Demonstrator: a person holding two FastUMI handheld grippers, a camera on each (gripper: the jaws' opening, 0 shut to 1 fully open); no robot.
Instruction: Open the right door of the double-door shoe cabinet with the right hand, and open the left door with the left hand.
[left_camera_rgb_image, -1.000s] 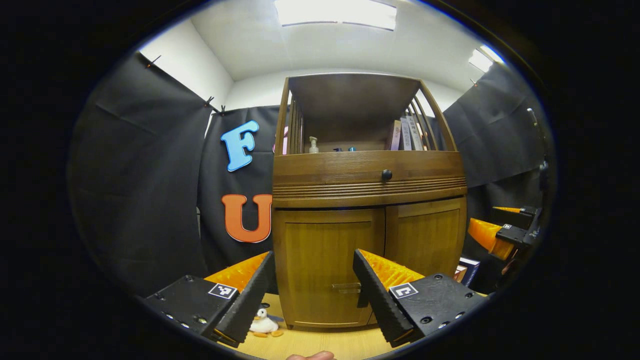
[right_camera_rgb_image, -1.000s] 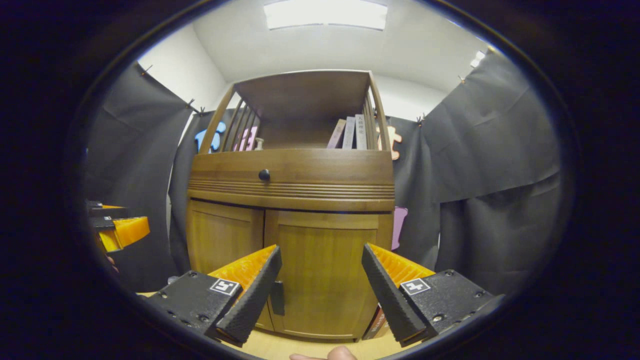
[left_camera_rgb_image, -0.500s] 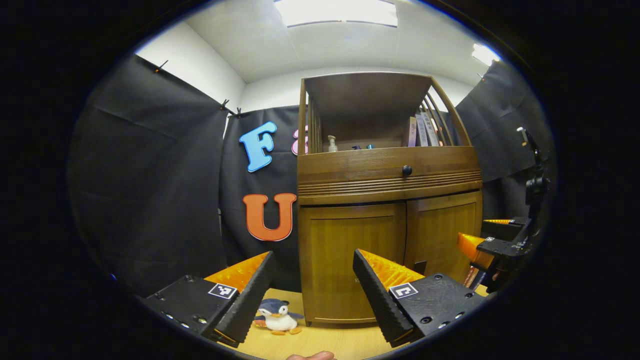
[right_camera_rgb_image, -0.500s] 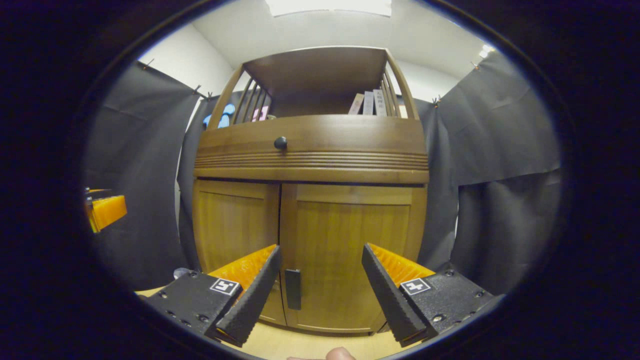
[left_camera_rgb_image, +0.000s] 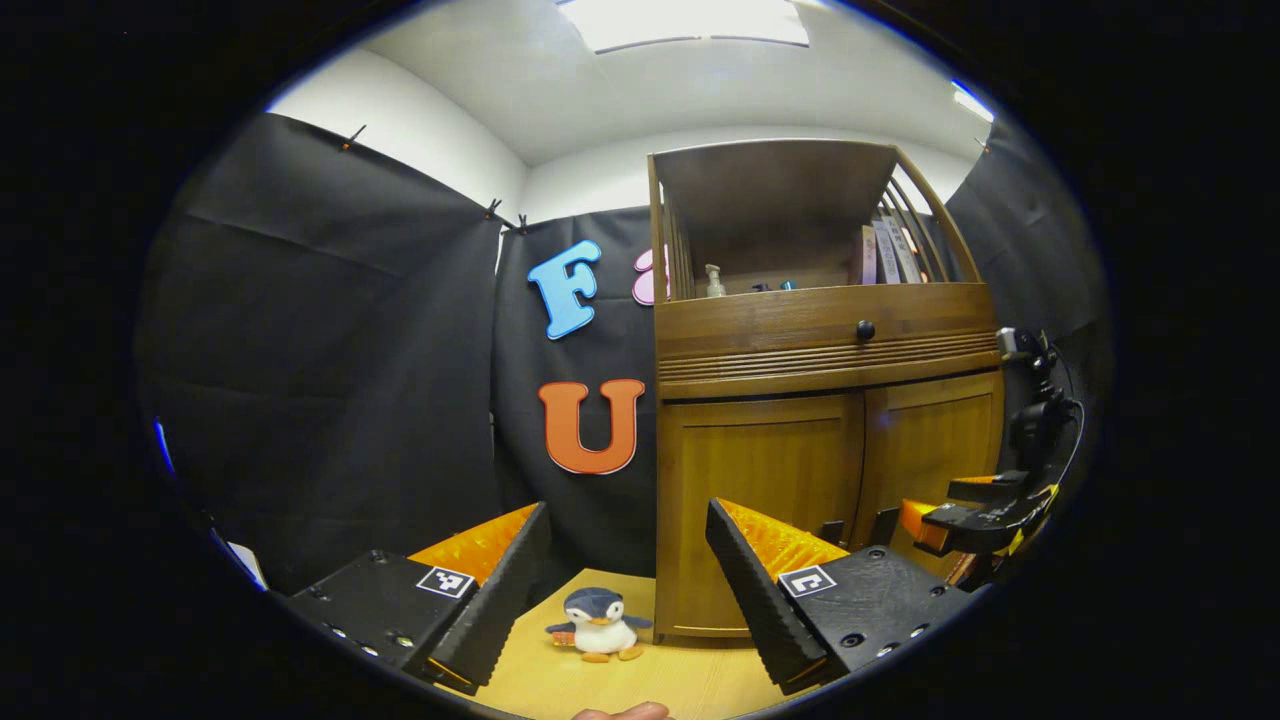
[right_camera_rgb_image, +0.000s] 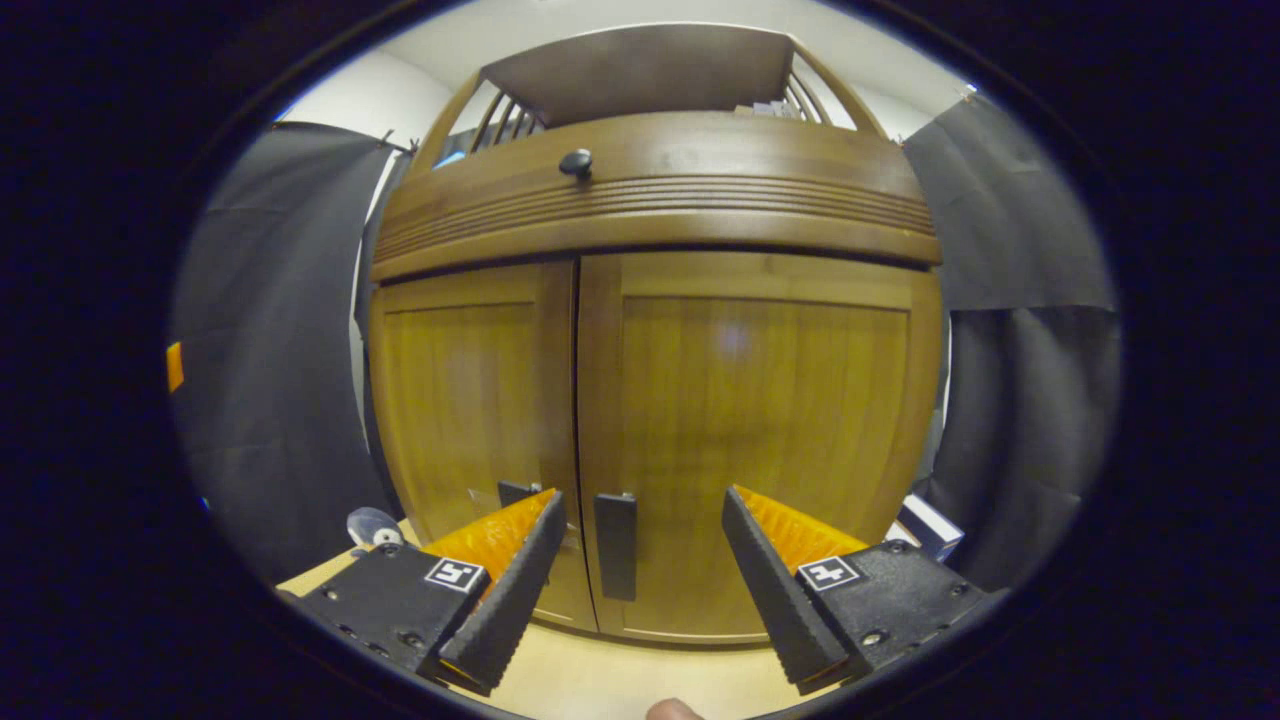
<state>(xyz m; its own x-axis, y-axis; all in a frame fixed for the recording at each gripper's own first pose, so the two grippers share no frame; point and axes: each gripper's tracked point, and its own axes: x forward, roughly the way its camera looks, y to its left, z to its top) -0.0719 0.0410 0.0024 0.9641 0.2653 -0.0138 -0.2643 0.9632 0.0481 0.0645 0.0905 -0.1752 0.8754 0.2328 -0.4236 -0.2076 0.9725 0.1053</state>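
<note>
The wooden shoe cabinet (right_camera_rgb_image: 650, 210) fills the right gripper view, with its left door (right_camera_rgb_image: 460, 400) and right door (right_camera_rgb_image: 760, 400) both shut. The right door's dark handle (right_camera_rgb_image: 615, 545) stands between the fingers of my open right gripper (right_camera_rgb_image: 644, 495), nearer the left finger and untouched. The left door's handle (right_camera_rgb_image: 515, 492) peeks out behind that finger. In the left gripper view the cabinet (left_camera_rgb_image: 820, 340) stands off to the right, and my left gripper (left_camera_rgb_image: 627, 505) hangs open well short of the left door (left_camera_rgb_image: 760, 500). The right gripper (left_camera_rgb_image: 925, 520) shows there close to the right door (left_camera_rgb_image: 930, 450).
A small penguin plush (left_camera_rgb_image: 598, 625) lies on the light wooden floor (left_camera_rgb_image: 620, 680) left of the cabinet's foot. A drawer with a round knob (right_camera_rgb_image: 576, 162) sits above the doors. Books (left_camera_rgb_image: 885, 250) and a bottle (left_camera_rgb_image: 713, 280) stand on the top shelf. A box (right_camera_rgb_image: 925, 525) lies at the cabinet's right.
My right gripper has moved in close to the cabinet and the right door's handle now lies between its fingers. The left gripper's view has swung left, so the cabinet sits farther right.
</note>
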